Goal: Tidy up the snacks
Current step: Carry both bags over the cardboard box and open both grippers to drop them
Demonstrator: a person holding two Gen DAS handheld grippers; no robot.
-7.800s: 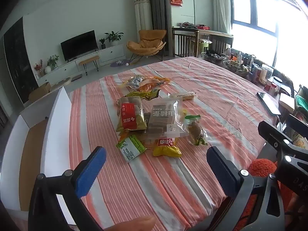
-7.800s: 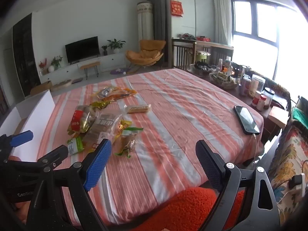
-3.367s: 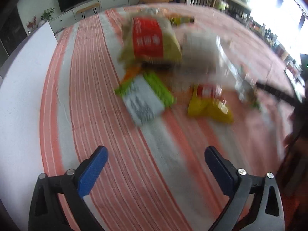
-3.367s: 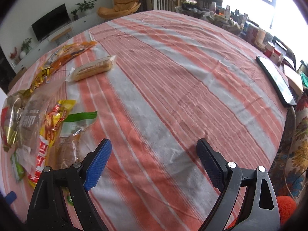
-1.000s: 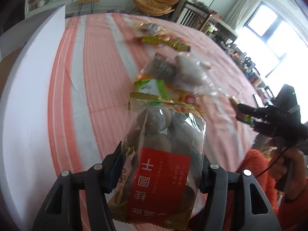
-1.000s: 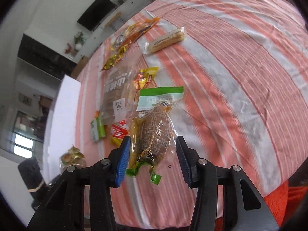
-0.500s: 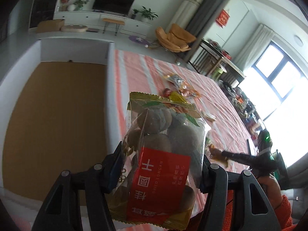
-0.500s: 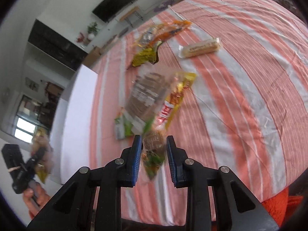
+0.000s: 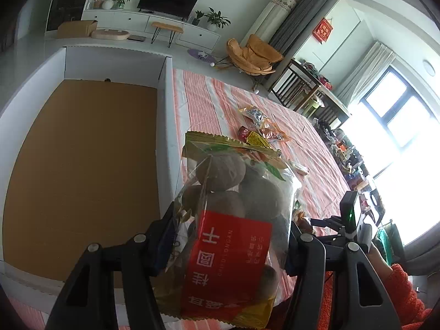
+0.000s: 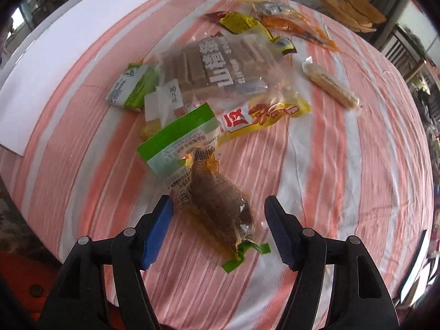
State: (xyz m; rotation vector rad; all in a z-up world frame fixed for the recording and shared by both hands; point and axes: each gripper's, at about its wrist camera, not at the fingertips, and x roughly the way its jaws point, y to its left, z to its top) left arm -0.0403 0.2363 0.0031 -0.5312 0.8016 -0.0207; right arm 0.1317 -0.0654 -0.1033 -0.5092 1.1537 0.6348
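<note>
Between the left gripper's [image 9: 229, 236] fingers, a clear longan bag [image 9: 233, 228] with a red label is clamped, held above the near edge of the white box [image 9: 82, 170] lying to its left. The right gripper [image 10: 218, 227] stands open, its blue pads [image 10: 158, 229] either side of a brown snack packet [image 10: 217, 209] resting on the striped tablecloth [image 10: 343, 165]. Ahead of it lie the other snack packets [image 10: 220, 74].

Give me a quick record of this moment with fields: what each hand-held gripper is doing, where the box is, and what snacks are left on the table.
left hand-held gripper: shut on longan bag, held near the box
right hand-held gripper: open, fingers either side of brown snack pack lying on the tablecloth
box: open, white walls, brown floor, nothing visible inside, at the table edge
left on table: wafer bag, green packet, yellow packet, cake bar, orange packs
</note>
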